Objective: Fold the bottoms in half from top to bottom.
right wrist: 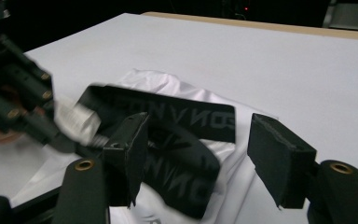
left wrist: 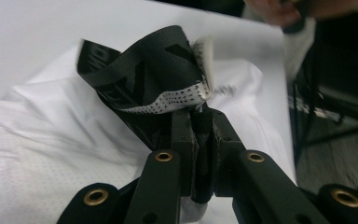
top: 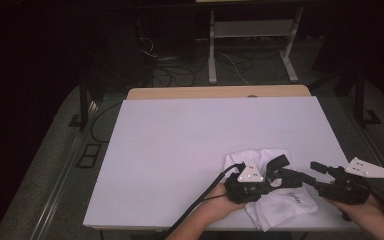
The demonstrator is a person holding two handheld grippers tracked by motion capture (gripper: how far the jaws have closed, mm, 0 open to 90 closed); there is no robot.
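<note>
— Lying crumpled at the near right corner of the table [top: 180, 130], what is that white garment [top: 280, 205]?

— White mesh cloth with a black waistband [left wrist: 144, 70] bearing lettering. The left gripper [top: 275, 176] has its jaws pressed together on the waistband's edge, where black band meets a dotted white hem, and lifts it off the cloth.

— And the other tongs?

— The right gripper [right wrist: 196, 154] has its jaws spread, one on either side of the black band, and I see no pad pressing on it. In the high view it points left from the near right edge, just beside the left one.

— Anything you can't make out?

— The lettering is blurred and reads backwards in the right gripper view. The garment's near part runs under both grippers and over the table's near edge, so its full shape is hidden. A small mark on the white cloth is too faint to read.

— What's farther off?

— The rest of the white tabletop, then a wooden strip [top: 220, 92] along its far edge. Beyond that, on the dark floor, cables [top: 170, 72] and a white metal stand [top: 252, 40].
</note>
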